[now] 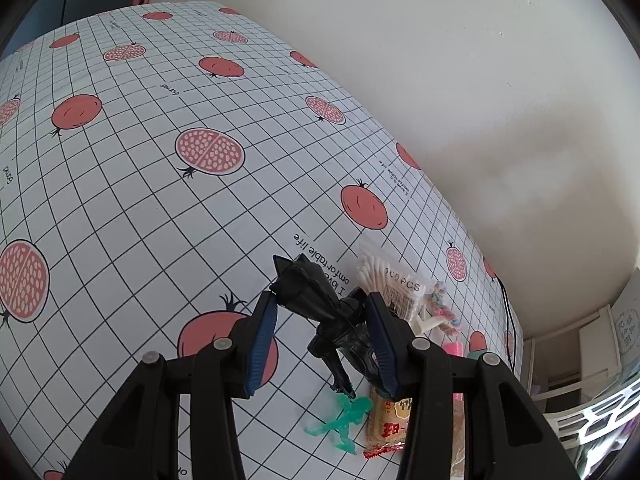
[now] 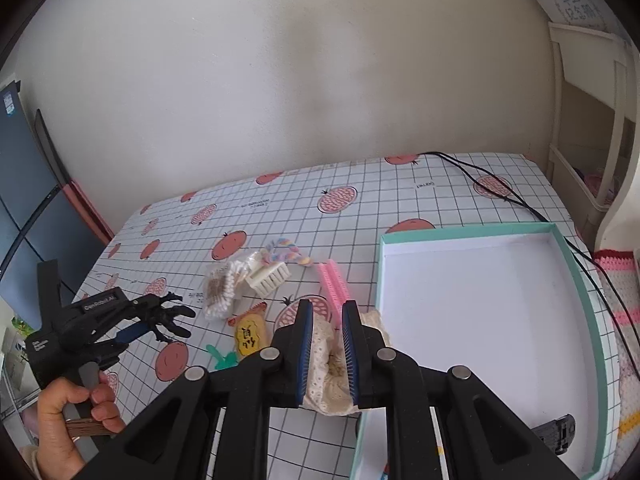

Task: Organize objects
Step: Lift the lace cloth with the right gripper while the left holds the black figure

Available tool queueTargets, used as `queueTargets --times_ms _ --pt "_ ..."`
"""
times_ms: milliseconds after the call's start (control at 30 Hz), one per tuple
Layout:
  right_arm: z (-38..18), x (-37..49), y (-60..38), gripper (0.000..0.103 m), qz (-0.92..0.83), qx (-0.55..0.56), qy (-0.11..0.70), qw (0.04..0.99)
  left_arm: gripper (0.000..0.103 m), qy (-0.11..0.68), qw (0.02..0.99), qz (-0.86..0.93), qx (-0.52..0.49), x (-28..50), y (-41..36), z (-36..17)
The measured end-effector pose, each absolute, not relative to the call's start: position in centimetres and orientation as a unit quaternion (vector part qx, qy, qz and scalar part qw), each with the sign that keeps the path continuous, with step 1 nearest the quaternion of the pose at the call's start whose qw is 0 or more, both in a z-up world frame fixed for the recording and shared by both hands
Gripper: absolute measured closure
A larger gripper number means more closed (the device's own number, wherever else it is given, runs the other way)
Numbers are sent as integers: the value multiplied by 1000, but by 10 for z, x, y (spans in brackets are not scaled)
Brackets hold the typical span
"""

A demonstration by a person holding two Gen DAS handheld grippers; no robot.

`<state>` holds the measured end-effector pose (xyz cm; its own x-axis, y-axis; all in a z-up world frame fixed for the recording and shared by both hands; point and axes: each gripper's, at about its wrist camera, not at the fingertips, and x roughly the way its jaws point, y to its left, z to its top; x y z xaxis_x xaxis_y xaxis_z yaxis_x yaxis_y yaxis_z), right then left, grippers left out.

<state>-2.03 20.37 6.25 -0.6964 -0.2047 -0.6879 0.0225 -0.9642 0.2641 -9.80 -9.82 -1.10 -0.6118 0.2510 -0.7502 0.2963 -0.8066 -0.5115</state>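
Observation:
My left gripper (image 1: 322, 300) is shut on a black toy figure (image 1: 308, 284), which it holds above the checked tablecloth. The right wrist view shows the same black figure (image 2: 168, 316) lifted at the far left, with a hand (image 2: 76, 412) on that gripper's handle. My right gripper (image 2: 328, 306) is shut on a cream lace cloth (image 2: 324, 344), just left of the mint-rimmed box (image 2: 576, 264), whose white inside is bare. Below the black figure on the table lie a green translucent toy (image 1: 344, 420) and a yellow snack packet (image 1: 390, 424).
A bag of cotton swabs (image 2: 224, 288), a white brush (image 2: 268, 276), a pastel braided cord (image 2: 286, 252) and a pink comb (image 2: 332, 284) lie mid-table. A black cable (image 2: 500, 196) runs behind the box. The wall borders the table's far edge; white shelves stand at the right.

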Motion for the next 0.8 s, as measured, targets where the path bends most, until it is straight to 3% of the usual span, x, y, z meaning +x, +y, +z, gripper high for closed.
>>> queueTargets --times_ms 333,367,467,533,700,800 --pt "41 -23 208 86 -898 424 -108 48 56 310 4 -839 448 -97 -94 -12" --pt "39 -23 208 84 -898 426 -105 47 56 311 4 -838 448 -97 -93 -12" --pt "35 -23 207 64 -896 432 -94 39 56 313 5 -837 449 -97 -94 -12" --pt "34 -23 205 62 -896 434 -88 39 56 315 4 -835 451 -97 -94 -13" --pt "27 -25 196 37 -892 443 -70 46 56 317 5 -832 455 -97 -94 -15" --pt "24 -26 186 32 -891 448 -50 52 56 318 5 -831 457 -97 -93 -15"
